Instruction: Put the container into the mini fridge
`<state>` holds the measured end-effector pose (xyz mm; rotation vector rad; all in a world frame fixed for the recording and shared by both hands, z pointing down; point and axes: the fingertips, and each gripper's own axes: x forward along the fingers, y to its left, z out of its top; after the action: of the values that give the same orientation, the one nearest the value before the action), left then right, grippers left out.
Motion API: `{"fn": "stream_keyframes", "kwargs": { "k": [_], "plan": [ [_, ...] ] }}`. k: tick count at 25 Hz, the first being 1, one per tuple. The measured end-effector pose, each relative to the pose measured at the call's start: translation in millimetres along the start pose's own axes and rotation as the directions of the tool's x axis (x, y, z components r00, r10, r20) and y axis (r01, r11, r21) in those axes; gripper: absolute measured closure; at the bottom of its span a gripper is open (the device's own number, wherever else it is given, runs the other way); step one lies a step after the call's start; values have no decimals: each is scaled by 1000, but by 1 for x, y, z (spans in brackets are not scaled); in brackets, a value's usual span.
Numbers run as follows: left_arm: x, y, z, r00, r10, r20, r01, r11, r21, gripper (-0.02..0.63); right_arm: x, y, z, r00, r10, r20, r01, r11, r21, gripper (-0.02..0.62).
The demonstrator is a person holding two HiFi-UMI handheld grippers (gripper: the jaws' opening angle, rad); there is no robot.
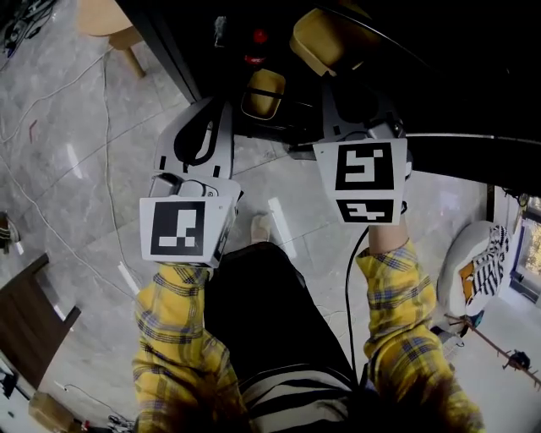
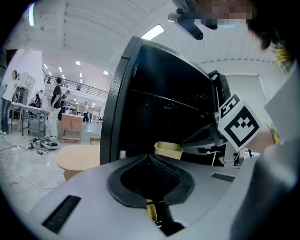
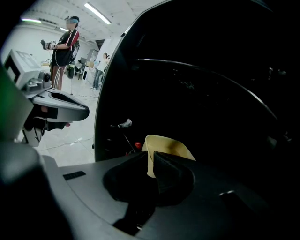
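Observation:
The black mini fridge (image 1: 439, 76) stands open in front of me, its inside dark. My right gripper (image 1: 331, 66) is shut on the wall of a beige open container (image 1: 319, 35) and holds it inside the fridge opening. In the right gripper view the jaws (image 3: 151, 157) pinch the container's near rim (image 3: 171, 146). My left gripper (image 1: 221, 106) hangs to the left of the opening, shut, with nothing between its jaws (image 2: 149, 158). A second yellowish container (image 1: 264, 91) sits lower in the fridge, just past the left gripper's tips.
A red-capped item (image 1: 258, 38) stands deep in the fridge. To the fridge's left is a round wooden stool (image 1: 110, 21). Cables run over the marble floor (image 1: 84, 152). A dark wooden piece (image 1: 34, 321) lies at lower left. People stand far off in the hall.

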<state>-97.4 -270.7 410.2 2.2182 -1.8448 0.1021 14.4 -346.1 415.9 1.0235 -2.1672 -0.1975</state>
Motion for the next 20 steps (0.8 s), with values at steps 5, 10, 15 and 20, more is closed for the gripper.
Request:
{"fn": "stream_keyframes", "kwargs": {
  "k": [5,10,15,20],
  "plan": [
    [-20,1,10,1000,10,-7,-10,1000,0,588,-27,-2,-3,999,-42,-3,42,996,77,558],
    [-39,8,24,1000,5,-3,-5,1000,30,587,-51,3,3,998,-63,7,61,982,176,558],
    [-60,10,36,1000,11,-8,-11,999,33,588,-81,3,5,995,-101,13,95,964,248,560],
    [-82,9,48,1000,15,0,-15,999,28,588,-111,6,7,993,-113,20,101,944,315,561]
  ]
}}
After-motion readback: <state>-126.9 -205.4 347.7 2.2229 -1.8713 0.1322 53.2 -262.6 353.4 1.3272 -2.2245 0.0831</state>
